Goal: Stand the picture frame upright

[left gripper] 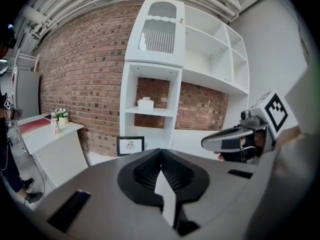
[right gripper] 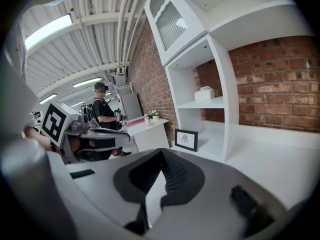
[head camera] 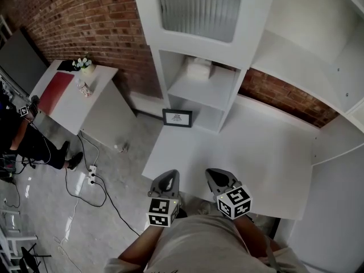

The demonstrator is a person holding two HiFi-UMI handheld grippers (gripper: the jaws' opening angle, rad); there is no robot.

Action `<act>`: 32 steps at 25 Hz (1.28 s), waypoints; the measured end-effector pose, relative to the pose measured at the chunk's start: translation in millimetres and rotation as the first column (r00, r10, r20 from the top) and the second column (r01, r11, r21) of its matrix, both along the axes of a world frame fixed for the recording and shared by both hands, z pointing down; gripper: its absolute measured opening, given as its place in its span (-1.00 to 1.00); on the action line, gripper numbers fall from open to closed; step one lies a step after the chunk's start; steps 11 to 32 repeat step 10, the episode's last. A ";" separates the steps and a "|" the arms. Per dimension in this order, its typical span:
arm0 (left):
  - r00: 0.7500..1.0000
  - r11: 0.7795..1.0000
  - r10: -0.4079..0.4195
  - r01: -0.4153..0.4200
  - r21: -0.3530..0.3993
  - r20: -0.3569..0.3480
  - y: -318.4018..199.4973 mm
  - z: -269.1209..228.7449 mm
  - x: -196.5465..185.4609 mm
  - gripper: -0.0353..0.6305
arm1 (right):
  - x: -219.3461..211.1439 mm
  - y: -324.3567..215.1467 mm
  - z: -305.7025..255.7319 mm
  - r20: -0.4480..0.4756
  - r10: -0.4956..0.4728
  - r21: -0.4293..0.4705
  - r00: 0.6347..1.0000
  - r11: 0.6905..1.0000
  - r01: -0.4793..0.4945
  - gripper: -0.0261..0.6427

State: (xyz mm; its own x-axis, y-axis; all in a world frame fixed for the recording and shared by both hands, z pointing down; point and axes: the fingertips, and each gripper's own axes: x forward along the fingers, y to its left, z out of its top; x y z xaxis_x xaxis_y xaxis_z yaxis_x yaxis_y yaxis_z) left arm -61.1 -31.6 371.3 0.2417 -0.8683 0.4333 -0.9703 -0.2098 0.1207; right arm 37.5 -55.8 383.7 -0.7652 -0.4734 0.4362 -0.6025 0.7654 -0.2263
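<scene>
Nearest the person, the left tongs [head camera: 169,178] and right tongs [head camera: 214,177] are held side by side at the front edge of the white counter [head camera: 273,152]. Both have their jaws closed together with nothing between them. Well beyond, at the counter's far left corner, the black picture frame [head camera: 177,118] stands upright, just before the shelf unit [head camera: 210,90]. A white box [head camera: 198,68] sits on a shelf above.

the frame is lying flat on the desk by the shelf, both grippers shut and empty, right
No. The frame is not lying flat: it stands upright on the desk by the shelf, as the left gripper view shows. The left gripper and right gripper are both shut and empty.
</scene>
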 end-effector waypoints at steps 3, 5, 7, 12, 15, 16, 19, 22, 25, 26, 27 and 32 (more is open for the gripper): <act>1.000 1.000 -0.005 0.005 -0.006 -0.009 0.7 3.0 -1.0 -0.85 | -2.2 0.1 0.0 0.004 0.000 -0.003 1.000 1.000 0.000 -0.84; 1.000 1.000 -0.007 0.007 -0.007 -0.010 0.2 3.0 -2.1 -0.85 | -3.9 -0.2 -1.1 0.007 0.001 -0.001 1.000 1.000 -0.001 -0.84; 1.000 1.000 -0.005 0.005 -0.001 -0.008 -2.0 1.4 -3.7 -0.85 | -6.4 -1.6 -1.0 0.009 0.001 0.001 1.000 1.000 -0.001 -0.84; 1.000 1.000 -0.002 0.002 0.004 -0.013 -5.6 1.1 -5.8 -0.85 | -9.5 -4.5 0.8 0.009 -0.002 0.003 1.000 1.000 0.002 -0.84; 1.000 1.000 -0.002 0.002 0.004 -0.013 -5.6 1.1 -5.8 -0.85 | -9.5 -4.5 0.8 0.009 -0.002 0.003 1.000 1.000 0.002 -0.84; 1.000 1.000 -0.002 0.002 0.004 -0.013 -5.6 1.1 -5.8 -0.85 | -9.5 -4.5 0.8 0.009 -0.002 0.003 1.000 1.000 0.002 -0.84; 1.000 1.000 -0.002 0.002 0.004 -0.013 -5.6 1.1 -5.8 -0.85 | -9.5 -4.5 0.8 0.009 -0.002 0.003 1.000 1.000 0.002 -0.84; 1.000 1.000 -0.002 0.002 0.004 -0.013 -5.6 1.1 -5.8 -0.85 | -9.5 -4.5 0.8 0.009 -0.002 0.003 1.000 1.000 0.002 -0.84; 1.000 1.000 -0.002 0.002 0.004 -0.013 -5.6 1.1 -5.8 -0.85 | -9.5 -4.5 0.8 0.009 -0.002 0.003 1.000 1.000 0.002 -0.84; 1.000 1.000 -0.002 0.002 0.004 -0.013 -5.6 1.1 -5.8 -0.85 | -9.5 -4.5 0.8 0.009 -0.002 0.003 1.000 1.000 0.002 -0.84; 1.000 1.000 -0.002 0.002 0.004 -0.013 -5.6 1.1 -5.8 -0.85 | -9.5 -4.5 0.8 0.009 -0.002 0.003 1.000 1.000 0.002 -0.84; 1.000 1.000 -0.002 0.002 0.004 -0.013 -5.6 1.1 -5.8 -0.85 | -9.5 -4.5 0.8 0.009 -0.002 0.003 1.000 1.000 0.002 -0.84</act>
